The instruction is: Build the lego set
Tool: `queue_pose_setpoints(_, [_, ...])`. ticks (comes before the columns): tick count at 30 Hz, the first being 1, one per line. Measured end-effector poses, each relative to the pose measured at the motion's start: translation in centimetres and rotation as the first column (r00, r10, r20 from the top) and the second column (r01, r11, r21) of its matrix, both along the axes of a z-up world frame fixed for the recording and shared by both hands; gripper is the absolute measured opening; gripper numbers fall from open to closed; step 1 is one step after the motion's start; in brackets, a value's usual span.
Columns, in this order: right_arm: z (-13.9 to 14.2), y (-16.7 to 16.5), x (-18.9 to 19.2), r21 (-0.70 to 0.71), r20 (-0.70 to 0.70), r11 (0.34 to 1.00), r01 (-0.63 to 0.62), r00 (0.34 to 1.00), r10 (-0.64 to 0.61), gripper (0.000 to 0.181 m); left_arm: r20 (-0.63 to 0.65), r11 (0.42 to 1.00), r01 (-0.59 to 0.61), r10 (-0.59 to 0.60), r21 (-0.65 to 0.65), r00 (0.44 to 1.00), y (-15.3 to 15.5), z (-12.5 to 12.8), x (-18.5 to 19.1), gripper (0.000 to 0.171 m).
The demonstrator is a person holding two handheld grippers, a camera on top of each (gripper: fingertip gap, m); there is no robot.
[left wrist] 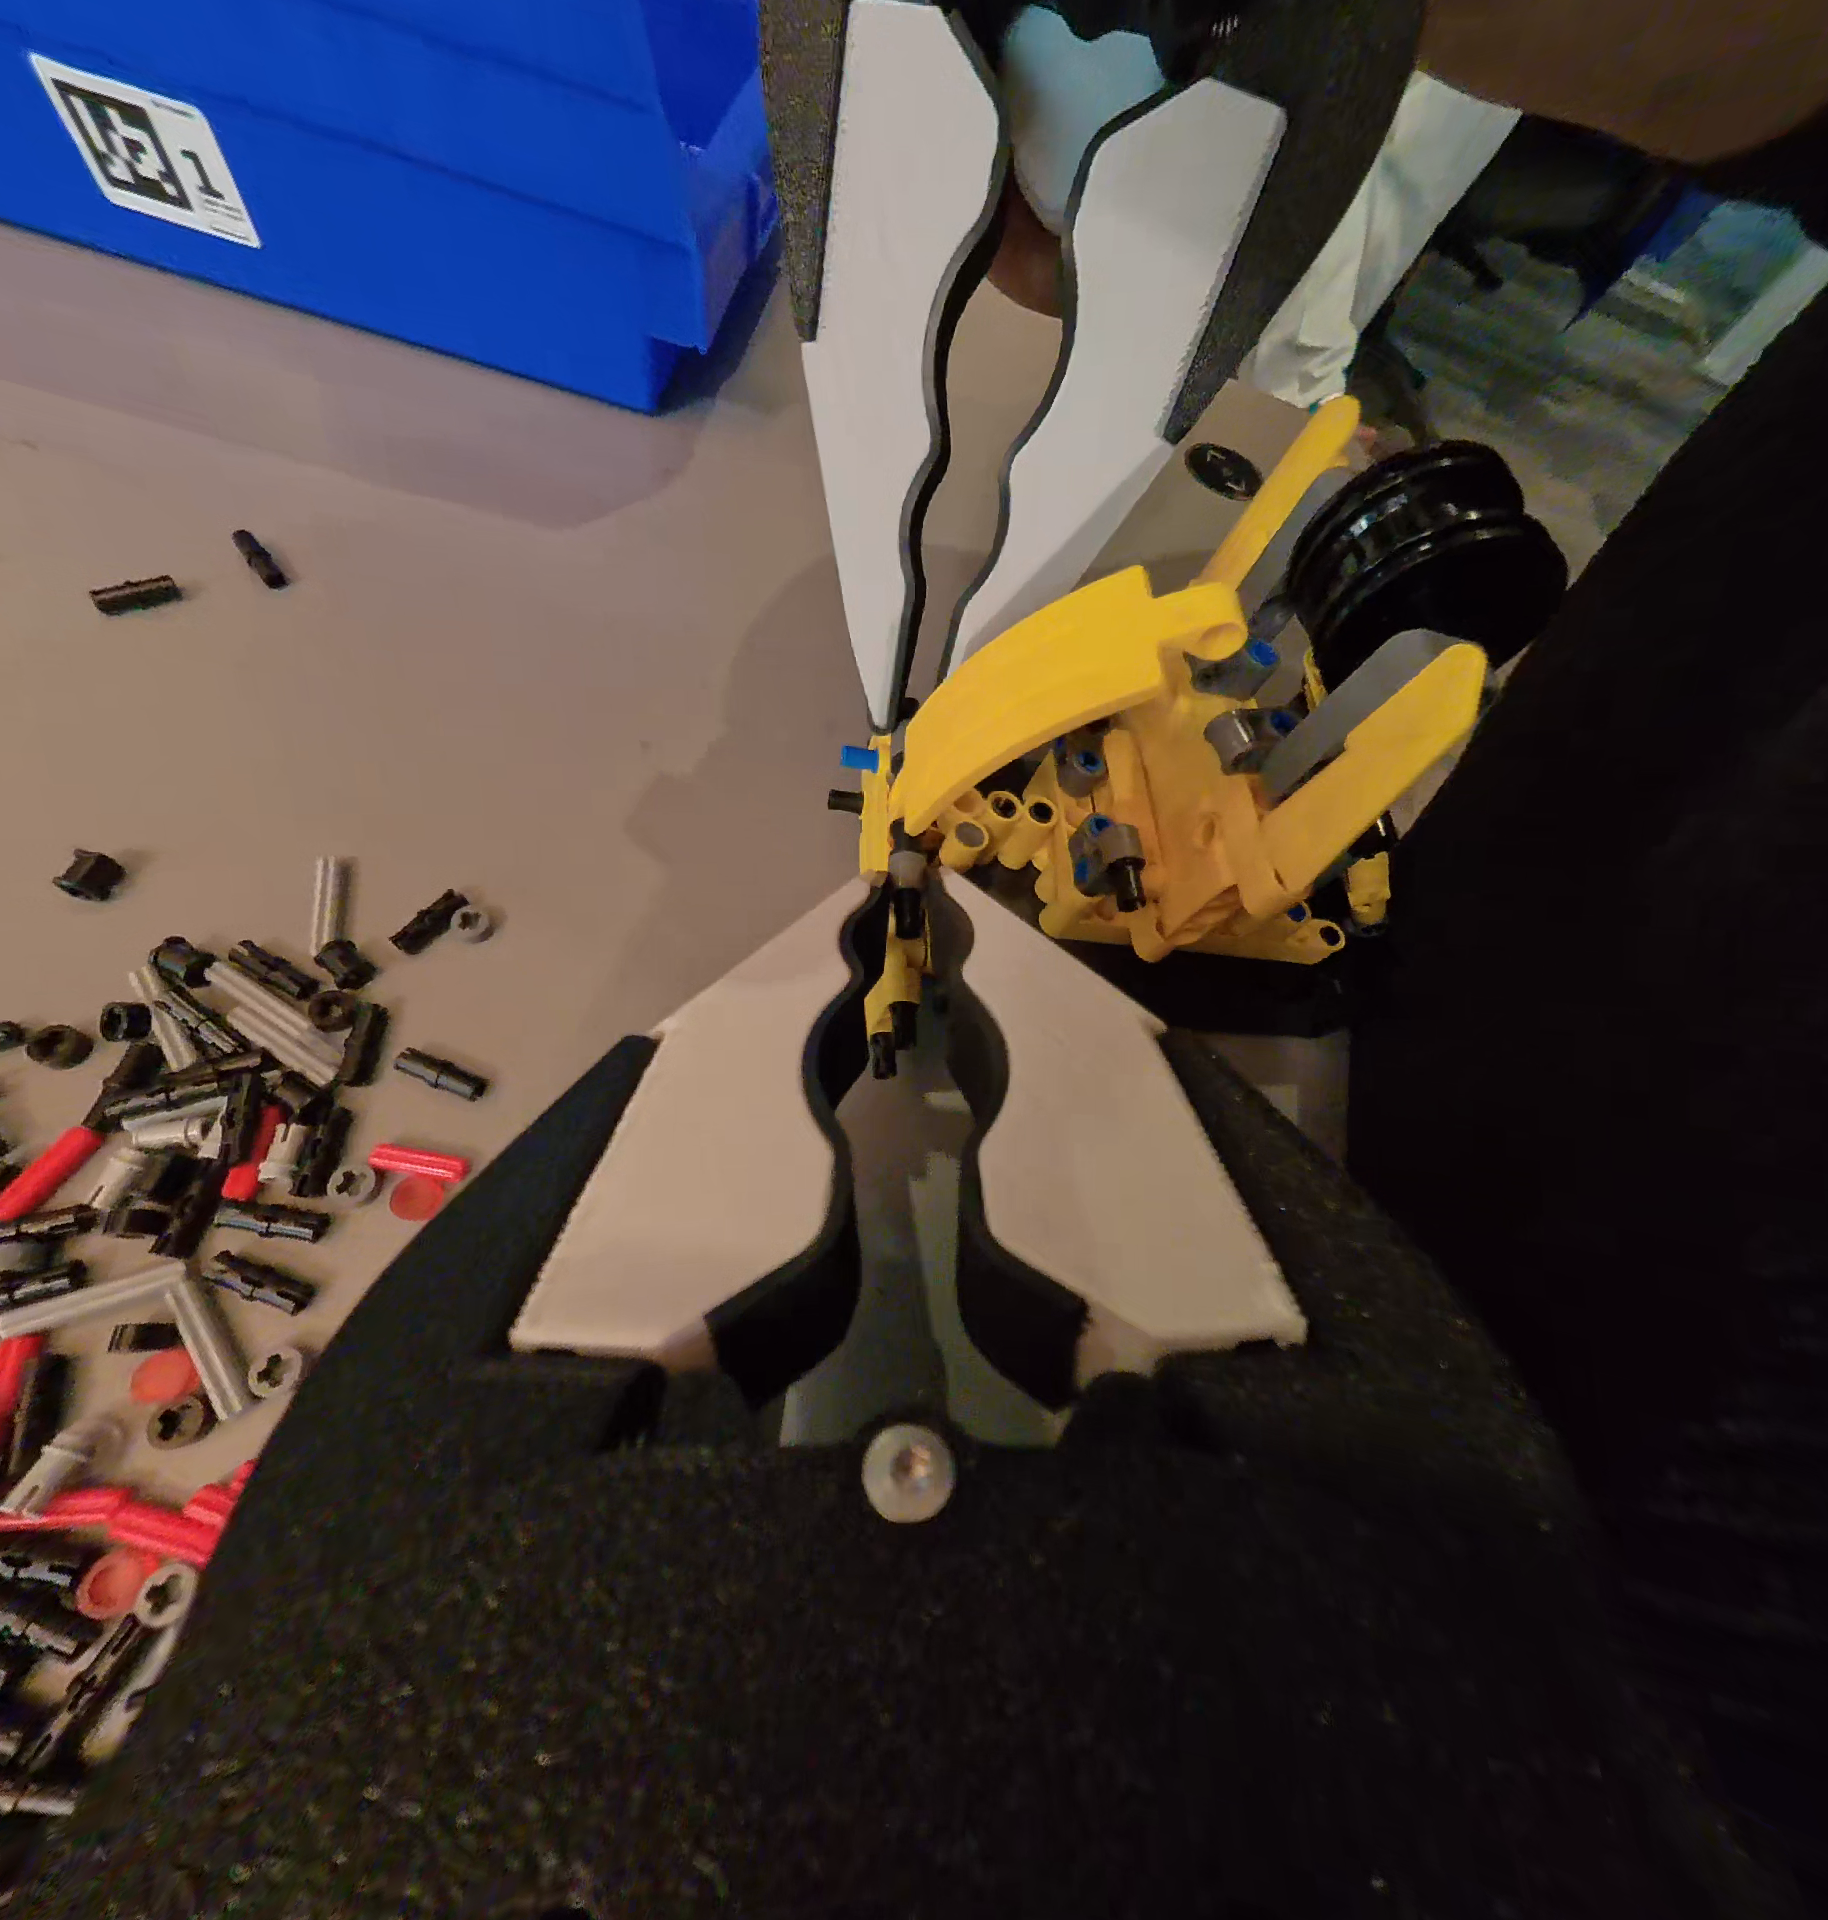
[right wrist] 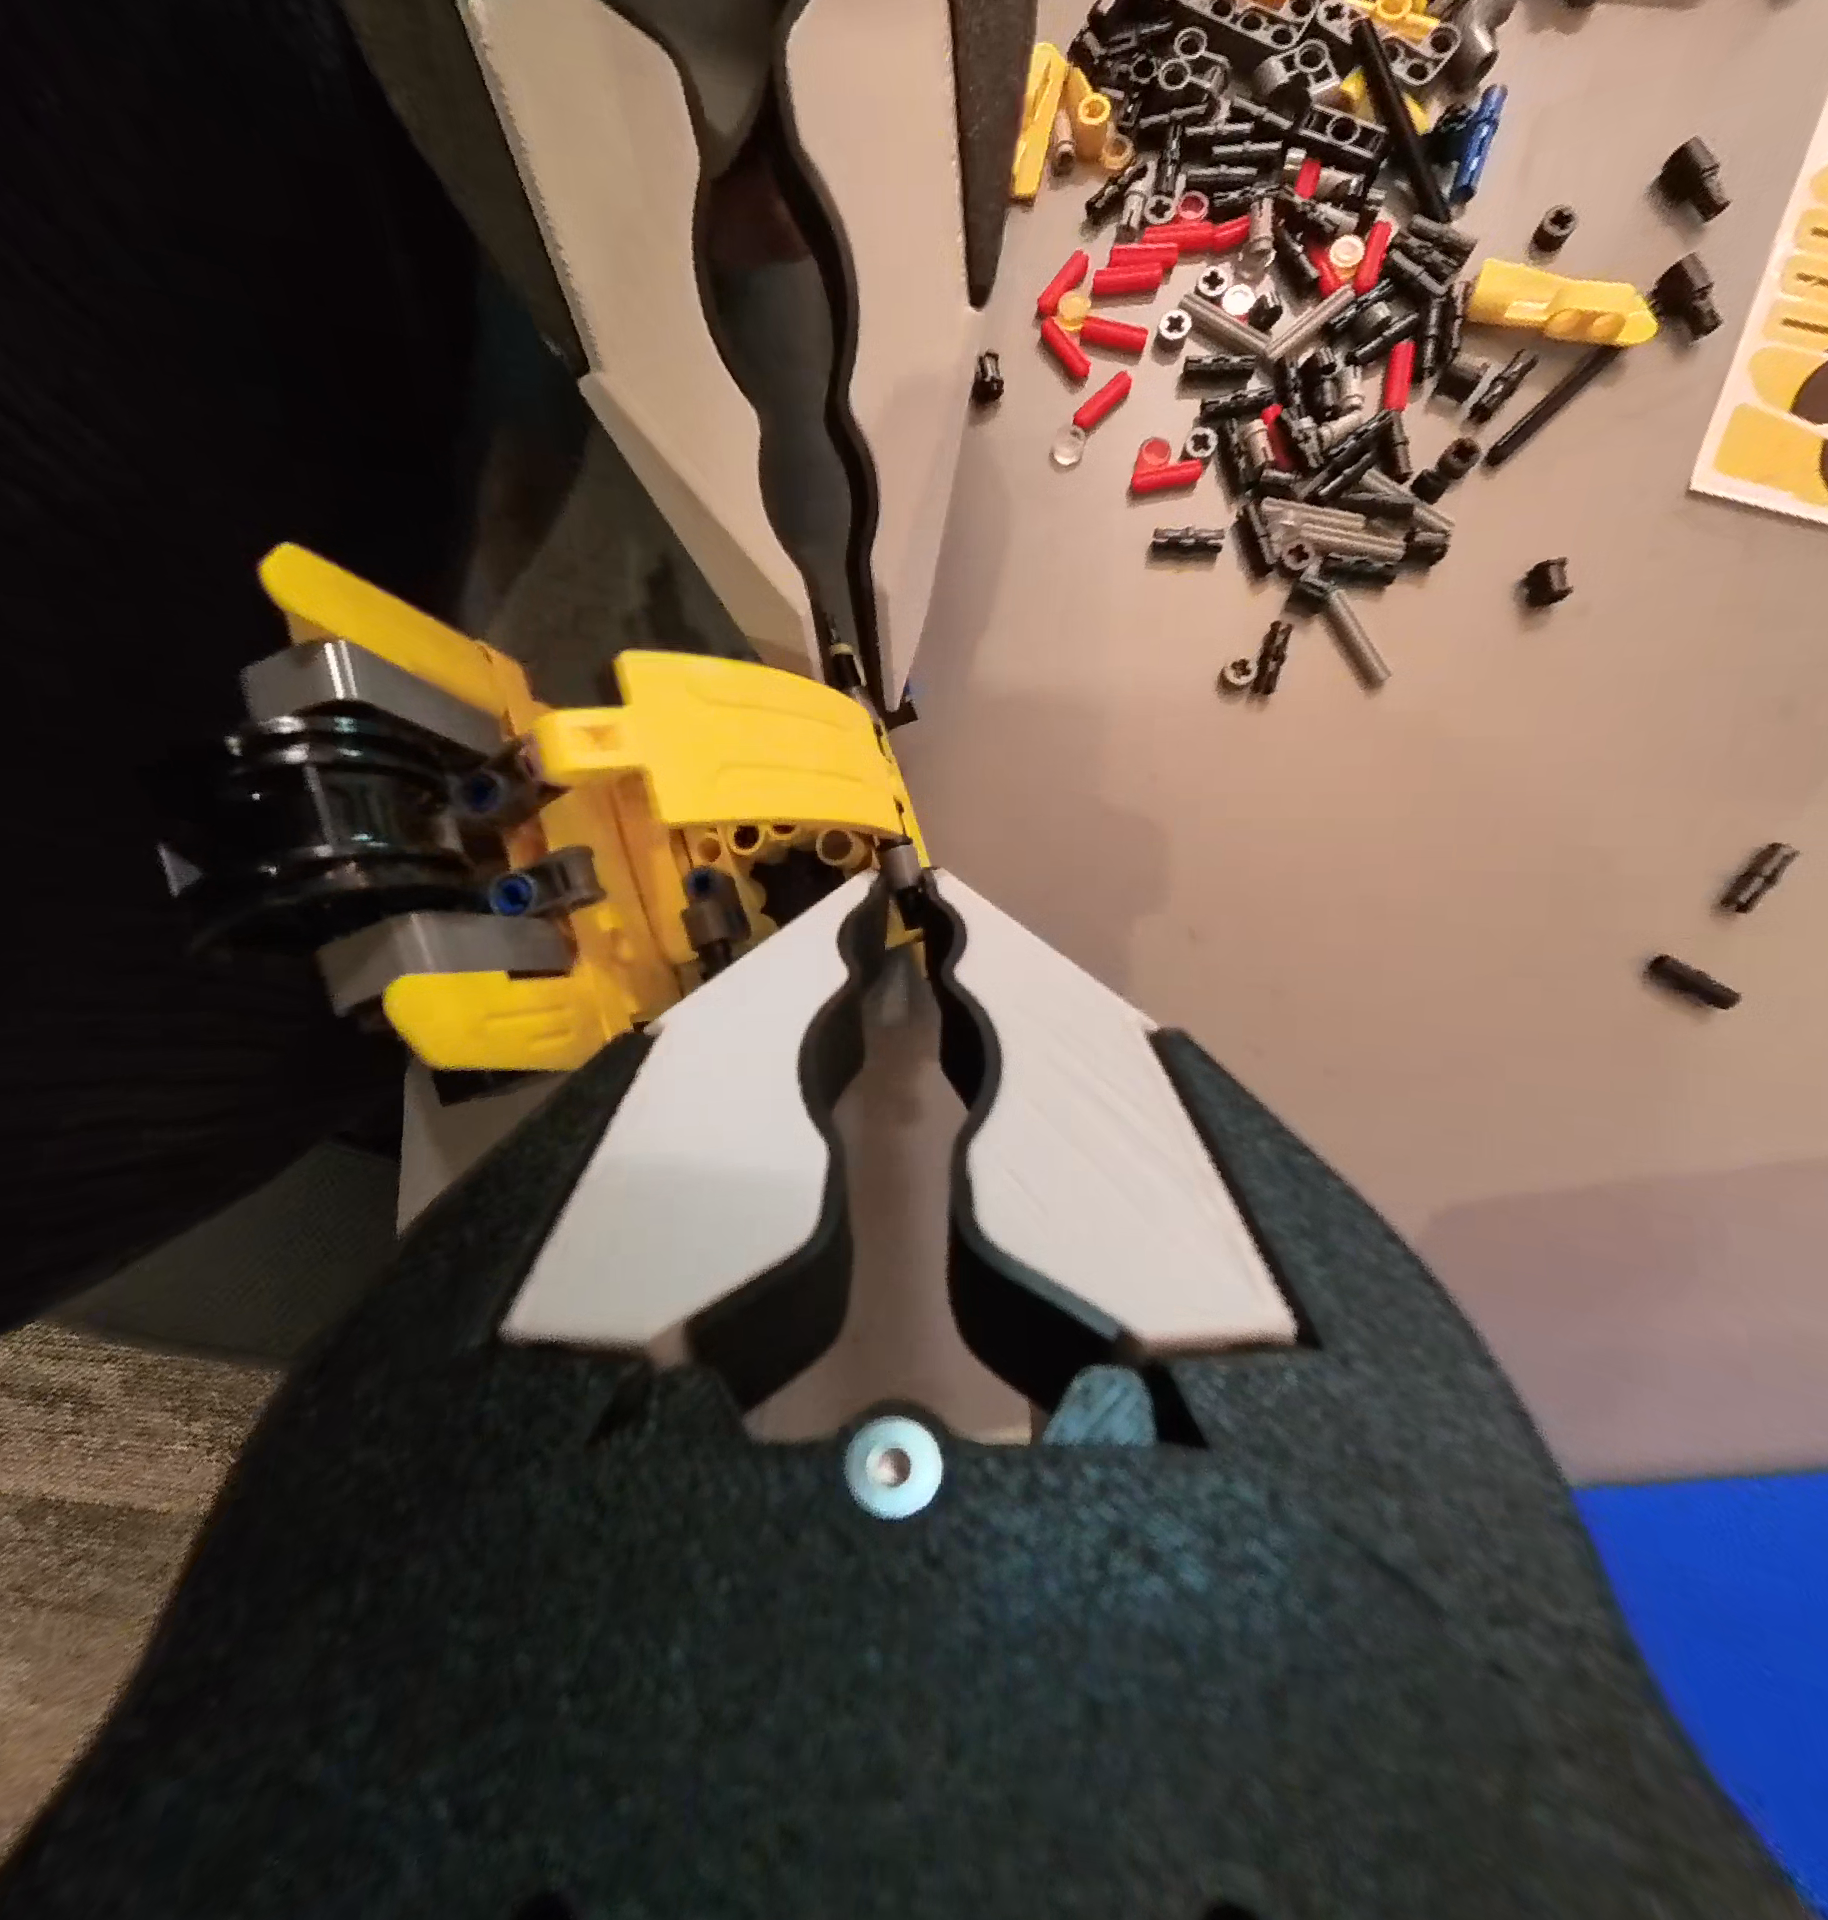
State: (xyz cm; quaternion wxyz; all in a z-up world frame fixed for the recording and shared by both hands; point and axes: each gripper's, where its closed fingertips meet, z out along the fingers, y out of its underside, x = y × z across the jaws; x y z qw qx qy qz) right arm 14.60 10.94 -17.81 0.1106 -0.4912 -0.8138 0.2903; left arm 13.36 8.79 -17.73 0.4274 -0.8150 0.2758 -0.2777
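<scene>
While both claws are pinching the same thin yellow beam [left wrist: 897,971] of the yellow brick-built model [left wrist: 1149,790], left gripper [left wrist: 902,894] and right gripper [right wrist: 905,888] are meeting tip to tip above the grey table [left wrist: 536,675]; loose pins [right wrist: 1305,343] are lying nearby.

The desk [right wrist: 1253,935] is a plain grey-beige top. A loose heap of parts [right wrist: 1305,312] lies on it, black and grey pins with red and yellow pieces among them, and single black pins [right wrist: 1691,982] are scattered just beside the heap. A blue bin [left wrist: 370,208] with a white tag stands on the far left in the left wrist view. A yellow-and-black printed sheet [right wrist: 1803,343] lies flat beside the heap.
</scene>
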Motion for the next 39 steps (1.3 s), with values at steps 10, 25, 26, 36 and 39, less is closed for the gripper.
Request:
queue_pose_setpoints(10, [-0.10, -0.02, 0.00, 0.045, -0.027, 0.998, -0.047, 0.998, 0.049, 0.005, -0.101, 0.995, -0.024, 0.034, 0.098, 0.994, -0.05, -0.07, 0.03, 0.006])
queue_pose_setpoints(25, [-0.27, 0.00, -0.08, 0.109, -0.027, 0.989, -0.102, 0.994, 0.106, 0.005, -0.185, 0.986, -0.038, 0.068, 0.162, 0.980, -0.16, -0.29, 0.04, 0.006])
queue_pose_setpoints(26, [-0.28, 0.00, -0.08, 0.108, -0.023, 0.989, -0.105, 0.994, 0.108, 0.005, -0.190, 0.985, -0.040, 0.072, 0.167, 0.979, -0.15, -0.30, 0.04, 0.006])
queue_pose_setpoints(36, [-0.45, -0.19, -0.01, 0.121, -0.017, 0.985, -0.120, 0.992, 0.123, 0.006, -0.199, 0.986, -0.032, 0.065, 0.161, 0.978, -0.35, -0.48, 0.16, 0.006])
queue_pose_setpoints(39, [-0.35, -0.27, 0.12, 0.120, -0.044, 0.988, -0.100, 0.993, 0.106, 0.006, -0.194, 0.987, -0.028, 0.060, 0.161, 0.979, -0.41, -0.41, 0.17, 0.007])
